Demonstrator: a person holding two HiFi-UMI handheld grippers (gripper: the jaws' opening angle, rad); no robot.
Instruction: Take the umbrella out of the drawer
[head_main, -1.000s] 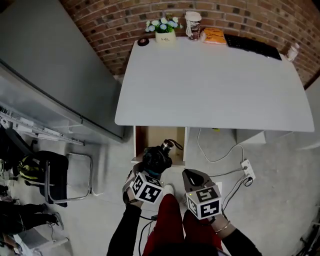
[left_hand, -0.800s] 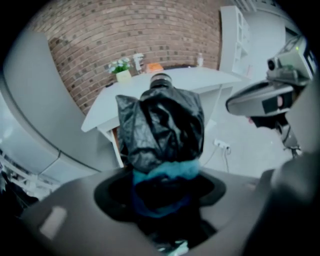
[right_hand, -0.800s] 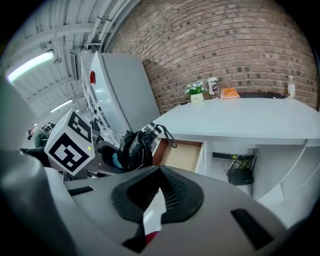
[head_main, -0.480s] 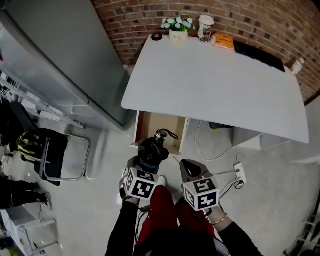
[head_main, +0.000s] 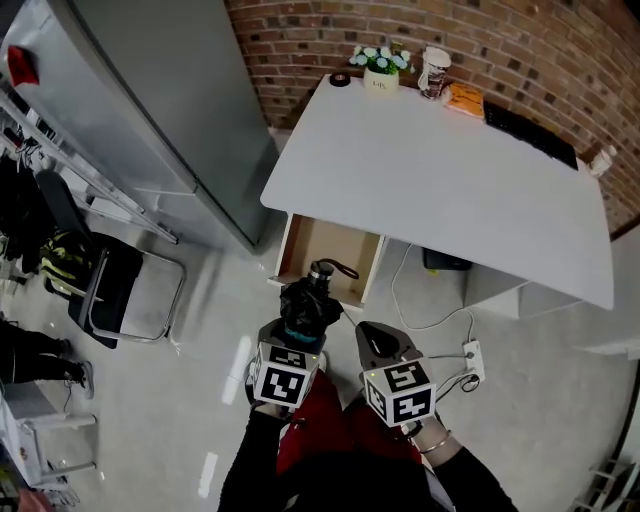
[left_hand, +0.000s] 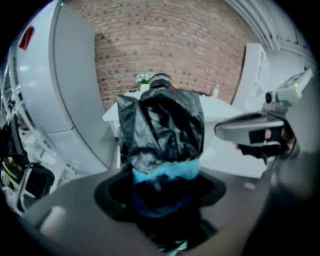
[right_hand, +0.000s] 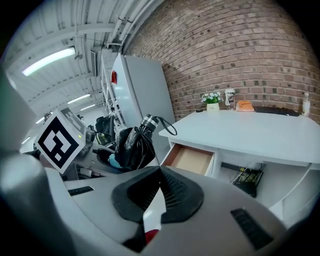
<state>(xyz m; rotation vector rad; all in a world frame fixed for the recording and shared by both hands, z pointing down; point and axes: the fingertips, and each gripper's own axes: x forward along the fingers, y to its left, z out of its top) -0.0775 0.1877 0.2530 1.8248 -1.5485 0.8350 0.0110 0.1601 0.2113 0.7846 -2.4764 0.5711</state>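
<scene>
My left gripper (head_main: 302, 328) is shut on a folded black umbrella (head_main: 308, 303) with a blue band; its metal-capped handle and wrist loop point toward the desk. The umbrella hangs in the air in front of the open wooden drawer (head_main: 326, 250), outside it. In the left gripper view the umbrella (left_hand: 162, 125) fills the gap between the jaws of the left gripper (left_hand: 161, 186). My right gripper (head_main: 376, 340) is beside it on the right, shut, with nothing in it. The right gripper view shows the right gripper (right_hand: 160, 172), the umbrella (right_hand: 134, 144) and the drawer (right_hand: 191, 159).
The white desk (head_main: 440, 170) carries a flower pot (head_main: 380, 62), a cup (head_main: 435, 70), an orange packet (head_main: 465, 100) and a keyboard (head_main: 530, 125). A tall grey cabinet (head_main: 150, 110) stands left, a folding chair (head_main: 120, 300) below it. A power strip (head_main: 470, 352) with cable lies on the floor.
Both grippers have risen and come back from the desk. The left one has rolled with the umbrella still in it. The drawer has stayed open.
</scene>
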